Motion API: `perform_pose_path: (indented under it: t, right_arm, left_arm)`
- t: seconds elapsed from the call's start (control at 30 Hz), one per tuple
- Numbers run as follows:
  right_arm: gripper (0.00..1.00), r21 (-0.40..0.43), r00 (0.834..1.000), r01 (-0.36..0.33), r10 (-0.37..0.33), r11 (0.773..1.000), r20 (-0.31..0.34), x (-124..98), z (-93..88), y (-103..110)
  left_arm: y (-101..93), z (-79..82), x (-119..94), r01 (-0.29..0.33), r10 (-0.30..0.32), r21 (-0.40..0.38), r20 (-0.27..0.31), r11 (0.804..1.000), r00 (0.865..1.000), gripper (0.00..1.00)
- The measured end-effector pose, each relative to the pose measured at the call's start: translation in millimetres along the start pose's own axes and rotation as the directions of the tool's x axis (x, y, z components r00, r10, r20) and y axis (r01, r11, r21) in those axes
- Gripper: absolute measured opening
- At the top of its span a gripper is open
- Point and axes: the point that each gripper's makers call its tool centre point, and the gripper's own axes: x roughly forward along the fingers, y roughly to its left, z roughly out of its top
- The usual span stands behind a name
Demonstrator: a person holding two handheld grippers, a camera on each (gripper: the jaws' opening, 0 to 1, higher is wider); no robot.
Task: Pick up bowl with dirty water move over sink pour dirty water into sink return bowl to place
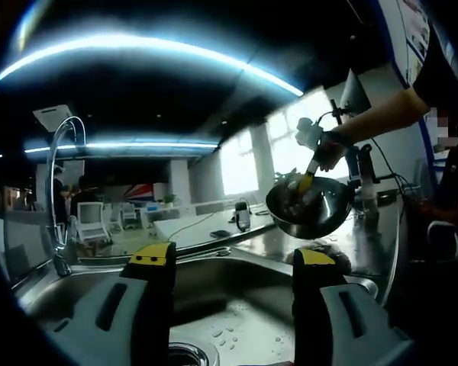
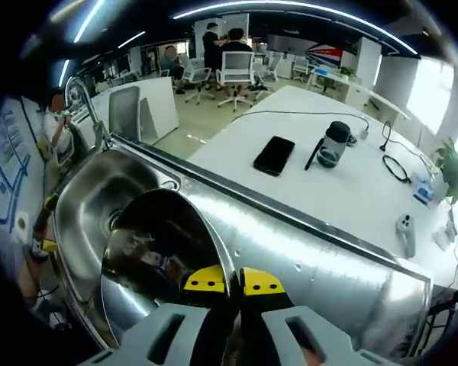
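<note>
The sink (image 2: 84, 206) was the landmark here, a steel basin w/ a curved tap (image 1: 59, 191) at its far side. The right gripper (image 2: 234, 280) had its yellow-tipped jaws pinched tight on the rim of the bowl (image 2: 156, 252), nearly no gap btwn them. The bowl, shiny metal, was tipped toward the sink, its mouth overlapping the basin's near edge. Couldn't tell if any water was left inside; only reflections showed.

In the left gripper view the same bowl (image 1: 309, 207) hung in the air beside the sink, above the steel counter (image 1: 359, 244), held up by the right gripper (image 1: 309, 181) in a person's hand (image 1: 330, 146). The left gripper (image 1: 233, 267) sat low over the basin, jaws spread wide apart w/ nothing btwn them; drain (image 1: 187, 354) just below, water drops on the basin floor.

Beyond the sink, on the white table (image 2: 328, 198), lay a black phone (image 2: 274, 155) and a dark bottle (image 2: 334, 143), near each other. Office chairs (image 2: 235, 72) stood further off
</note>
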Motion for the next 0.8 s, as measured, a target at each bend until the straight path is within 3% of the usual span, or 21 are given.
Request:
perform_pose_path:
  t: [0.8]
  right_arm:
    - [0.00, 0.030, 0.999, 0.001, 0.000, 1.000, -0.034, 13.7, -16.3, -14.3]
  left_arm:
    - [3.1, 1.3, -0.5, -0.018, 0.018, 0.016, 0.006, 1.000, 1.000, 0.58]
